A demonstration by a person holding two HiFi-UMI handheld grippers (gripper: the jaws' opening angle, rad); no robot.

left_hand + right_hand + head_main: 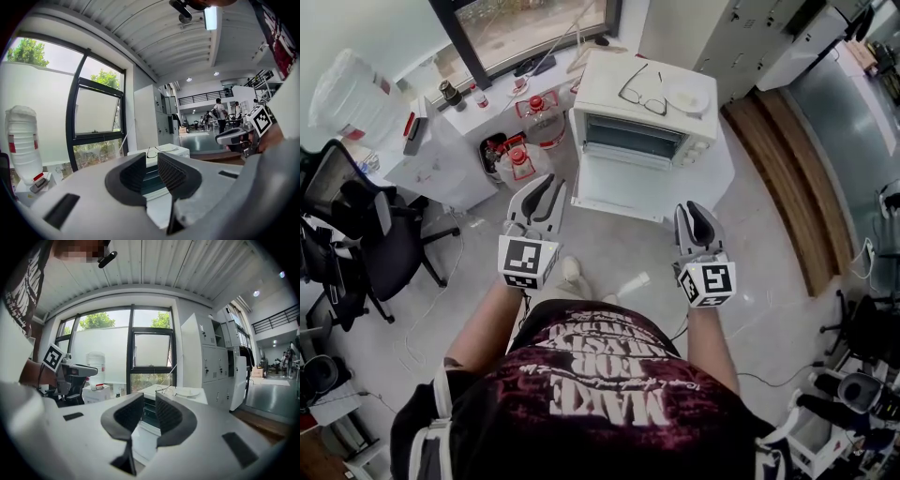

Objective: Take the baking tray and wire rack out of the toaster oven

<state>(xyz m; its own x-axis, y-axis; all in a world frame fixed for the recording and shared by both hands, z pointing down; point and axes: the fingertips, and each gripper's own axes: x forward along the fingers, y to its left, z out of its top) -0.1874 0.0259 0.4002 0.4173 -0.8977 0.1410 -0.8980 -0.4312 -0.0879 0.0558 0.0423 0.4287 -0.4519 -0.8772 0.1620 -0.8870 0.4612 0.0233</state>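
Facing the open toaster oven [643, 105], left hand-held gripper [547, 186] and right hand-held gripper [694, 212] hold jaws narrowly apart, empty.

Eyeglasses [642, 97] lay beside a white plate [686, 96] — red-capped water jugs [521, 165] stood below the window [534, 26], a black office chair [367, 234] well apart.
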